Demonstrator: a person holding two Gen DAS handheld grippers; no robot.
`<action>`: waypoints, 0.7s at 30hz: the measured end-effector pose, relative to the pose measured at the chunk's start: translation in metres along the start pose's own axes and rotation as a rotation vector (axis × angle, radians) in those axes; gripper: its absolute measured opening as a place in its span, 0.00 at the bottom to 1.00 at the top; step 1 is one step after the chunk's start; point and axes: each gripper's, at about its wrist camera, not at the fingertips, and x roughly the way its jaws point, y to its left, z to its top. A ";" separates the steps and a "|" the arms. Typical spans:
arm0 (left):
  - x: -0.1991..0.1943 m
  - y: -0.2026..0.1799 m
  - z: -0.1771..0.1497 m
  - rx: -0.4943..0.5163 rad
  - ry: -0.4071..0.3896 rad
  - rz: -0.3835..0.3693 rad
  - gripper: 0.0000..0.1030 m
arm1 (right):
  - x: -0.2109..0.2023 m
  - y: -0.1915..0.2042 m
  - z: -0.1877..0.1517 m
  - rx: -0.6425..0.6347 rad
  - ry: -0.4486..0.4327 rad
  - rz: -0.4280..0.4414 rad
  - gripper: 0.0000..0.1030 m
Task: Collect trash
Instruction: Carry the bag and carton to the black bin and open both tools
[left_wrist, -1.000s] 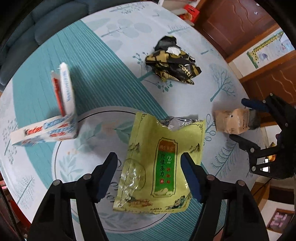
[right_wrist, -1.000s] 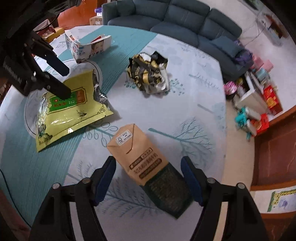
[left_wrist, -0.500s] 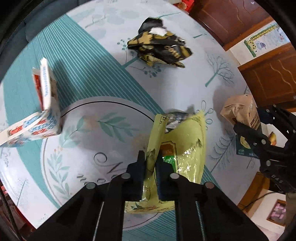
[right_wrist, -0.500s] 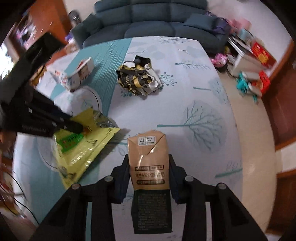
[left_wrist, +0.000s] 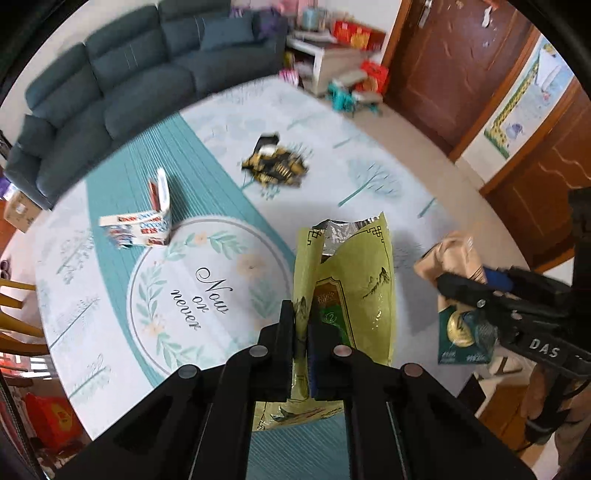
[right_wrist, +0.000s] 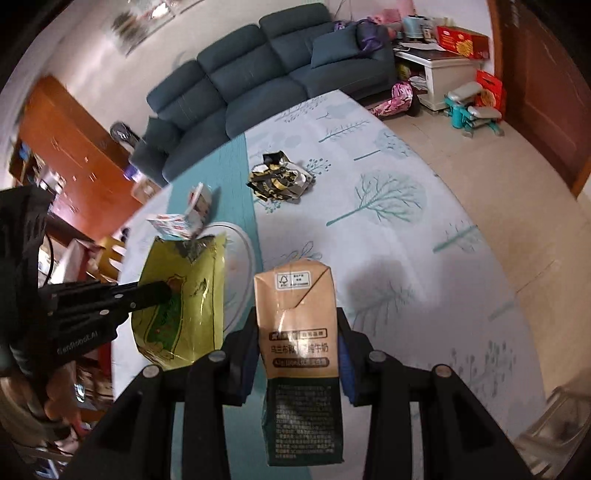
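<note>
My left gripper (left_wrist: 302, 328) is pinching the yellow-green foil pouch (left_wrist: 354, 284), and my right gripper (right_wrist: 298, 354) is clamped around the brown milk carton (right_wrist: 297, 325), both above the table (right_wrist: 388, 236).

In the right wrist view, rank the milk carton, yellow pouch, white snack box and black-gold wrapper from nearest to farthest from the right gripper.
1. Milk carton, between the right gripper's fingers.
2. Yellow pouch, left, held up.
3. White snack box, farther left, on the mat.
4. Black-gold wrapper, ahead, farthest.
</note>
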 end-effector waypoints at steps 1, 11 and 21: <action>-0.011 -0.006 -0.004 -0.005 -0.023 0.003 0.03 | -0.009 -0.001 -0.005 0.007 -0.012 0.010 0.35; -0.099 -0.068 -0.055 -0.141 -0.180 0.033 0.03 | -0.082 -0.025 -0.052 0.013 -0.065 0.114 0.35; -0.153 -0.161 -0.134 -0.256 -0.295 0.144 0.03 | -0.144 -0.070 -0.107 -0.030 -0.080 0.221 0.35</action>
